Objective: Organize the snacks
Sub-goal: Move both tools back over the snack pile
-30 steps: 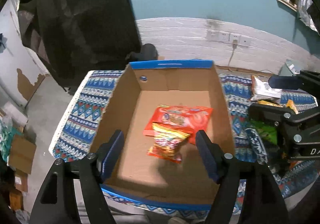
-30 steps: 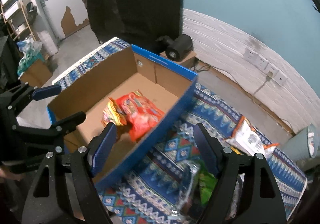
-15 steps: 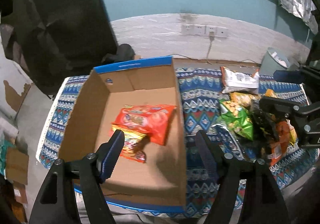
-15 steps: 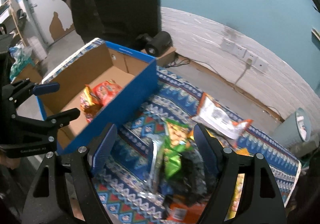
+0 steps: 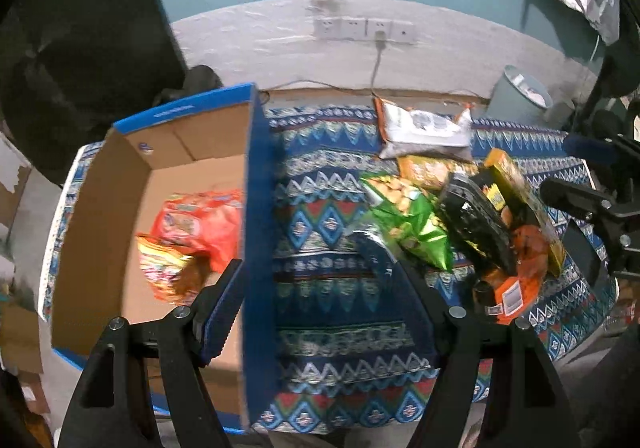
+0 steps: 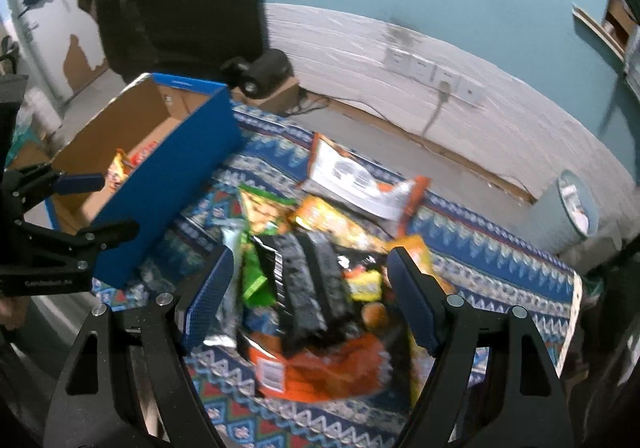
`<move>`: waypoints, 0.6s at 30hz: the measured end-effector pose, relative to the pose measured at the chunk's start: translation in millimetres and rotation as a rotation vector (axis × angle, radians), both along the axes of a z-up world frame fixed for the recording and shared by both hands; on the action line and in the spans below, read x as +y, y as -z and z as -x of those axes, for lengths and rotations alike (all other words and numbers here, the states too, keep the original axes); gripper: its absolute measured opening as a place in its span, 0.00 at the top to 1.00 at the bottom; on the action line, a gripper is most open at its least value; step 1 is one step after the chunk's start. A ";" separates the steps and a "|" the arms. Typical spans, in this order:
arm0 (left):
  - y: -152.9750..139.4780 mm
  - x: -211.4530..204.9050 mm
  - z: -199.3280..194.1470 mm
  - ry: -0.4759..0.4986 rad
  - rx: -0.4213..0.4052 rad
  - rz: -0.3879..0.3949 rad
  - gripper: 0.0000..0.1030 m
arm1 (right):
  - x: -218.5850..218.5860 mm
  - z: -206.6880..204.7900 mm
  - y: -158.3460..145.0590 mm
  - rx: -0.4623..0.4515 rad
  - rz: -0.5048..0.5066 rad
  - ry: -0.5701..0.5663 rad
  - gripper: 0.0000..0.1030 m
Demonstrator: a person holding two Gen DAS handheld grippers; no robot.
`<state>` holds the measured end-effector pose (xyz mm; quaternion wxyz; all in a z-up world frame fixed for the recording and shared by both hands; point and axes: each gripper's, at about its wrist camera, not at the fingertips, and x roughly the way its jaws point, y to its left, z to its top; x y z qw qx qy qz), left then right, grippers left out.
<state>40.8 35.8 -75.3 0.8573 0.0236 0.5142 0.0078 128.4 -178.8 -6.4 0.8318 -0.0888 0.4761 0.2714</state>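
A cardboard box [image 5: 256, 232] with blue outer walls stands at the left of the patterned tablecloth [image 5: 320, 216]. It holds a red snack bag [image 5: 200, 224] and a yellow-red bag [image 5: 164, 268]. My left gripper [image 5: 320, 304] hangs open and empty over the box's right wall. To the right lies a loose pile: a green bag [image 5: 408, 220], a black bag [image 6: 308, 288], an orange bag [image 6: 320, 368] and a white bag [image 6: 352, 180]. Above this pile my right gripper [image 6: 310, 296] is open, with the black bag below and between its fingers, untouched.
A grey bin [image 6: 576, 208] stands beyond the table's far right corner. A dark coat [image 6: 176, 0] hangs behind the box, with a black device [image 6: 260, 72] on a small carton below it. Wall sockets [image 5: 364, 28] and a cable run along the back.
Both grippers have swung to the right, away from above the box's inside. The left now hangs over the box's right wall and the right over the snack pile. Both stayed open.
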 end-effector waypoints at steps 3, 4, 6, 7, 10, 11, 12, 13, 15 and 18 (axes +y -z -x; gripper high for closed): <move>9.7 -13.3 -6.3 0.010 0.028 -0.006 0.27 | -17.0 -0.4 5.9 0.012 0.009 0.030 0.23; 13.4 -17.1 -8.8 0.011 0.037 -0.006 0.27 | -22.9 -0.9 7.9 0.015 0.013 0.041 0.23; 20.1 -23.2 -13.2 0.013 0.053 -0.004 0.27 | -32.6 -2.8 10.6 0.016 0.017 0.056 0.23; 24.0 -26.4 -15.8 0.013 0.061 -0.004 0.27 | -37.9 -3.6 11.9 0.017 0.020 0.065 0.23; 35.9 -33.3 -22.6 0.007 0.091 -0.009 0.27 | -51.9 -6.5 16.7 0.024 0.026 0.091 0.23; 39.7 -34.7 -24.4 0.003 0.100 -0.007 0.27 | -56.9 -7.3 18.4 0.025 0.029 0.099 0.23; 43.4 -36.0 -26.5 -0.002 0.110 -0.001 0.27 | -63.1 -8.9 21.4 0.030 0.031 0.109 0.23; 48.1 -37.3 -28.8 -0.007 0.125 0.009 0.27 | -67.8 -10.7 24.1 0.035 0.033 0.117 0.23; 56.6 -39.8 -32.8 -0.012 0.156 0.022 0.27 | -77.4 -14.3 30.4 0.043 0.041 0.136 0.23; 68.3 -44.4 -37.7 -0.020 0.187 0.028 0.27 | -90.2 -20.6 44.0 0.069 0.053 0.160 0.23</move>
